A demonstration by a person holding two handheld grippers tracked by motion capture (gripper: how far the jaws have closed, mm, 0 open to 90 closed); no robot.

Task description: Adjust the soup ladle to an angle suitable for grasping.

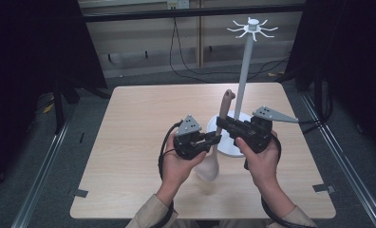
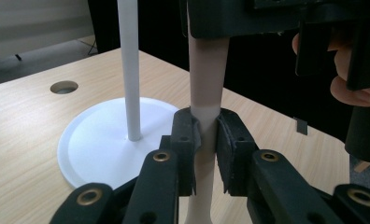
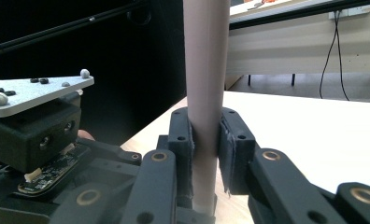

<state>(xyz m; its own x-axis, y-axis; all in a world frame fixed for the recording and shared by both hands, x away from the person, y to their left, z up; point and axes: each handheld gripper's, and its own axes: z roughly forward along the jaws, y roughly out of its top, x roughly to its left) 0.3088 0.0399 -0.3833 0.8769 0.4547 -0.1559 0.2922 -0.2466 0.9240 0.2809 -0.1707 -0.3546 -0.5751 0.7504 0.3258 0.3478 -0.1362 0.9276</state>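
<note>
A long two-tone utensil (image 1: 222, 111), with a pink-brown handle and a cream broad end (image 1: 208, 166), stands nearly upright above the table. My left gripper (image 1: 215, 138) is shut on its shaft where pink meets cream (image 2: 204, 100). Just above it, my right gripper (image 1: 223, 125) is shut on the pink handle (image 3: 205, 70). In the left gripper view the pads (image 2: 187, 135) press both sides of the shaft, with the right gripper's body (image 2: 267, 18) overhead. The right gripper view has the left gripper's body (image 3: 33, 135) at lower left. Behind the utensil stands a white rack with a pole (image 1: 244, 71), a hook crown (image 1: 252, 27) and a round base (image 2: 89, 140).
The light wooden table (image 1: 143, 142) has a round cable hole (image 2: 64, 87) near the rack's base. Dark tape marks sit at its front corners (image 1: 79, 193). Black curtains hang left and right, and cables run along the floor behind.
</note>
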